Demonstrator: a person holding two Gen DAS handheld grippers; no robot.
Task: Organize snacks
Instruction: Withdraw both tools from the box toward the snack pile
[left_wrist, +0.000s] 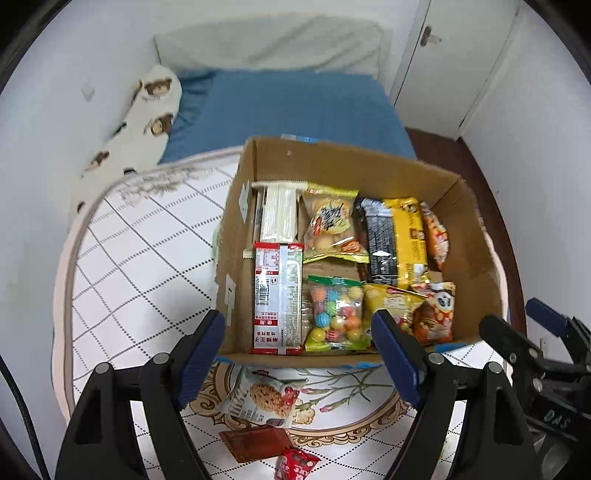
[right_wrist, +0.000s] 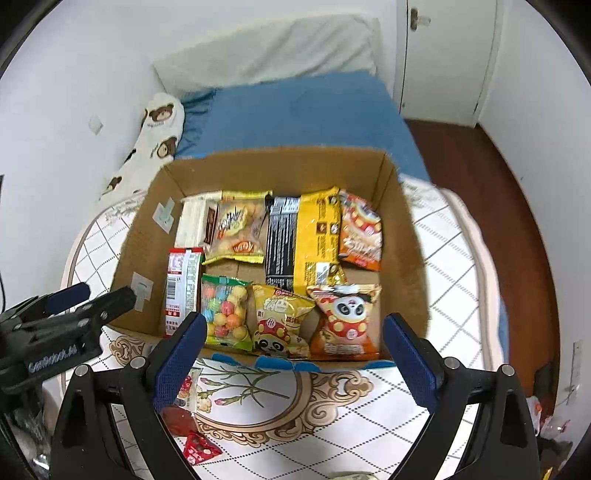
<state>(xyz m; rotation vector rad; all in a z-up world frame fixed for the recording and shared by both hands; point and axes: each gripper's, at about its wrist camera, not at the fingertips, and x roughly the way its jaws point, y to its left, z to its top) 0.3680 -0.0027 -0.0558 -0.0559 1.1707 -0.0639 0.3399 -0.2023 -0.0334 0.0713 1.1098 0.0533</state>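
Snacks lie both near and past the tongs. Both the left tongs and the right tongs are spread wide and pinch nothing. Right below the left tongs, on the tabletop, sit an oat bar pack, a brown pack and a small red pack. Just past both tongs stands the cardboard box. In its near row lie a long red and white pack, a gumball bag, a yellow chip bag and a panda bag. Farther back lie a cookie bag, a black and yellow pack and an orange bag. Behind the box is a blue bed.
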